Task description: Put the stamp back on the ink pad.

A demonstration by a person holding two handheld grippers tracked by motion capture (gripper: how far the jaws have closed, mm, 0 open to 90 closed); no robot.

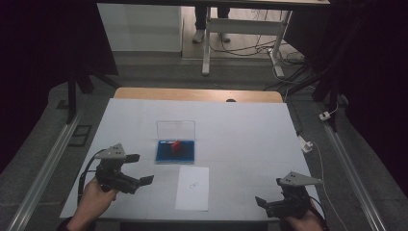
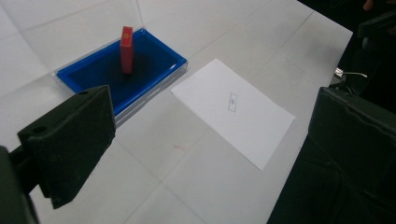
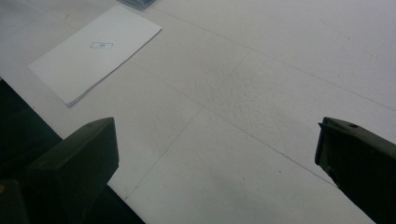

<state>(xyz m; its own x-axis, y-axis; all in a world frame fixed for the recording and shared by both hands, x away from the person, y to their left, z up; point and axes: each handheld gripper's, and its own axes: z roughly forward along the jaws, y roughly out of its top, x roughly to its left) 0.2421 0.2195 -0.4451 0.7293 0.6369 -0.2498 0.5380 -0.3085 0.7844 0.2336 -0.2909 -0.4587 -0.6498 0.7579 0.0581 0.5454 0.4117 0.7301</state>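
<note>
Presently, two hand-held grippers are over the near part of the white-covered table (image 1: 240, 139), one in each of the person's hands. The left hand-held gripper (image 1: 142, 169) hovers near the near-left corner with its jaws spread wide and nothing between them. The right hand-held gripper (image 1: 270, 194) sits at the near-right edge, its jaws likewise wide apart and holding nothing. One blue tray (image 1: 163, 155) lies at the middle of the table, with one clear lid (image 1: 175, 129) standing upright along its far side. One red block (image 1: 176, 145) stands on end inside the tray; the left gripper view shows it upright on the blue floor (image 2: 126, 49). One white sheet of paper (image 1: 192, 188) lies flat just in front of the tray, apart from it, bearing one small printed mark near its centre. The sheet lies between the two grippers, untouched by either.
</note>
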